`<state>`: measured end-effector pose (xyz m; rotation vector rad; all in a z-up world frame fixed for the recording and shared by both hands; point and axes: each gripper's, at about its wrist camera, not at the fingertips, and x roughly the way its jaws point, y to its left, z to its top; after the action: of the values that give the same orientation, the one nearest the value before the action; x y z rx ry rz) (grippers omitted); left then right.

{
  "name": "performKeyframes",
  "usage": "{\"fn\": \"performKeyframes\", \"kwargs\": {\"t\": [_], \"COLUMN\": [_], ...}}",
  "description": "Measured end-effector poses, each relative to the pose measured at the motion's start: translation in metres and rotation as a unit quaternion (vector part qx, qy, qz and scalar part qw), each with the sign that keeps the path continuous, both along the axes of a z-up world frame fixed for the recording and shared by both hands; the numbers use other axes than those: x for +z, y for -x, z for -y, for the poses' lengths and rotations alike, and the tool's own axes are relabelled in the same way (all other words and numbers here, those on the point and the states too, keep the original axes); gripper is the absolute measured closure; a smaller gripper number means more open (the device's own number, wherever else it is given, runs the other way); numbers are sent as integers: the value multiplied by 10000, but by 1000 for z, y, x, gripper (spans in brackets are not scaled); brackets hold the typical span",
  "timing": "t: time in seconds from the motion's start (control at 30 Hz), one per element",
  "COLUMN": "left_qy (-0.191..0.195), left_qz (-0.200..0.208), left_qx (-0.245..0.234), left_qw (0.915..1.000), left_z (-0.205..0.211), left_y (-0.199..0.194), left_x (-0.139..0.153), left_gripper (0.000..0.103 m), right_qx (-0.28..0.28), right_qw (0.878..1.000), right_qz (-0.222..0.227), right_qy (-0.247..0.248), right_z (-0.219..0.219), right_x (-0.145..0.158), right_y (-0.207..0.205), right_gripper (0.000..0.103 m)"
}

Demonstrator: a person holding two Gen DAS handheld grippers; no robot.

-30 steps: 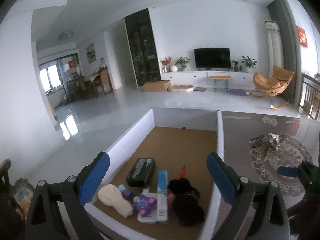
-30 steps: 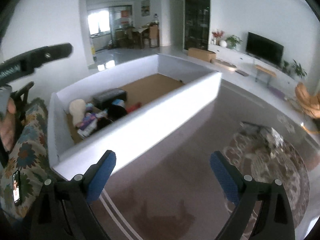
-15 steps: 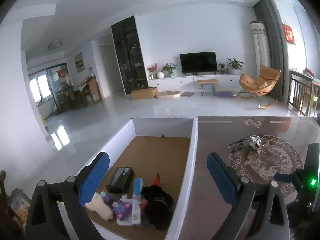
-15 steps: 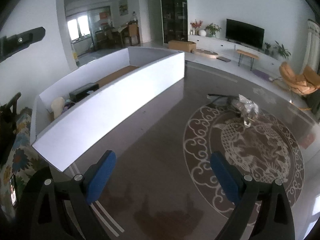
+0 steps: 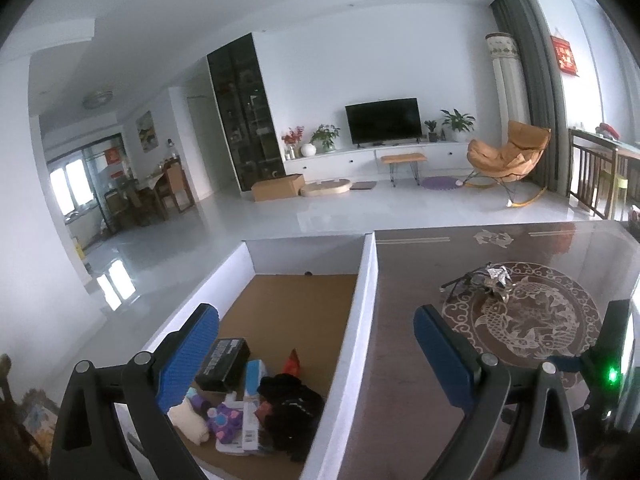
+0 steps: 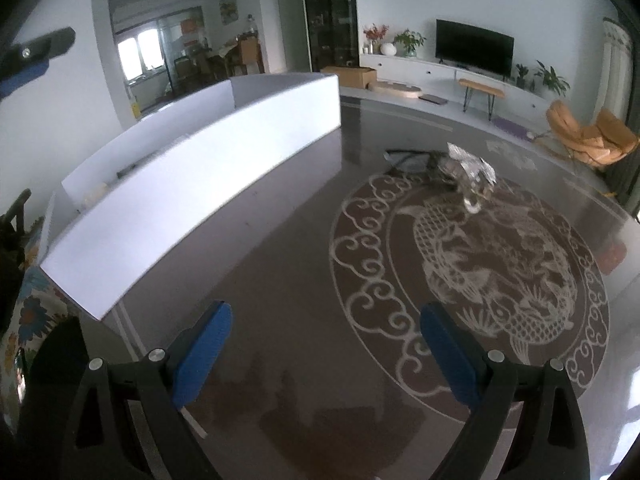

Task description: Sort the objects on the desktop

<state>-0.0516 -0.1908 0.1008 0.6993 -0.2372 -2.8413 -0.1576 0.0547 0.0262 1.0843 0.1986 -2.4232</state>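
A white-walled box (image 5: 362, 304) with a cork floor stands on the left of the dark table. Inside it lie a black case (image 5: 224, 362), a cream soft toy (image 5: 188, 420), a purple toy (image 5: 226, 418), a blue-white tube (image 5: 253, 400) and black cloth (image 5: 292, 404). My left gripper (image 5: 316, 354) hovers open above the box's right wall, holding nothing. On the table's fish motif lie crumpled foil (image 6: 470, 168) (image 5: 498, 276) and black glasses (image 6: 412, 160) (image 5: 464, 282). My right gripper (image 6: 326, 354) is open over bare table, well short of them. The box (image 6: 192, 184) is to its left.
The table (image 6: 280, 280) is dark and glossy with a round pale fish pattern (image 6: 480, 272). Its far edge borders a living room floor with a TV (image 5: 383, 122) and an orange chair (image 5: 506, 156). A floral cushion (image 6: 36, 304) is at the left.
Both views have swung right, from the box toward the fish motif. The foil and glasses now sit nearer the middle of the right wrist view. Both grippers stay open.
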Motion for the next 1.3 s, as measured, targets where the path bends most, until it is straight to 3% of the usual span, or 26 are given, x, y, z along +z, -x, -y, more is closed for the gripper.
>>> {"fn": "performKeyframes", "kwargs": {"t": [0.13, 0.23, 0.33, 0.43, 0.63, 0.73, 0.87, 0.93, 1.1, 1.3], "left_qy": [-210, -426, -575, -465, -301, -378, -900, -1015, -996, -999], "left_qz": [232, 639, 1294, 1902, 2490, 2650, 2618, 2412, 2378, 2377], "left_qx": [-362, -799, -1110, -1136, -1218, -1273, -1364, -1321, -1260, -1265], "left_qw": [9989, 9938, 9837, 9740, 9603, 9551, 9512, 9561, 9579, 9579], "left_z": [-15, -36, -59, -76, -85, -85, -74, -70, -73, -75], "left_y": [1, 6, 21, 38, 68, 83, 92, 89, 90, 90], "left_x": [-10, -35, -78, -126, -184, -198, -207, -209, -211, -212], "left_gripper": [3, 0, 0, 0, 0, 0, 0, 0, 0, 0], "right_qx": [-160, -407, -736, -1007, -1218, -1291, -1359, -1421, -1703, -2269], "right_qw": [9996, 9983, 9960, 9933, 9904, 9894, 9884, 9878, 9838, 9668], "right_qz": [60, 171, 299, 374, 533, 601, 650, 617, 512, 673], "right_qy": [-240, -373, -418, -421, -378, -289, -193, -155, 220, 966], "right_z": [-20, -44, -70, -92, -113, -115, -105, -95, -72, -61], "right_x": [-13, -25, -35, -40, -47, -50, -51, -52, -51, -45], "right_y": [1, 5, 12, 18, 27, 40, 71, 94, 154, 230], "right_gripper": [8, 8, 8, 8, 8, 5, 0, 0, 0, 0]}}
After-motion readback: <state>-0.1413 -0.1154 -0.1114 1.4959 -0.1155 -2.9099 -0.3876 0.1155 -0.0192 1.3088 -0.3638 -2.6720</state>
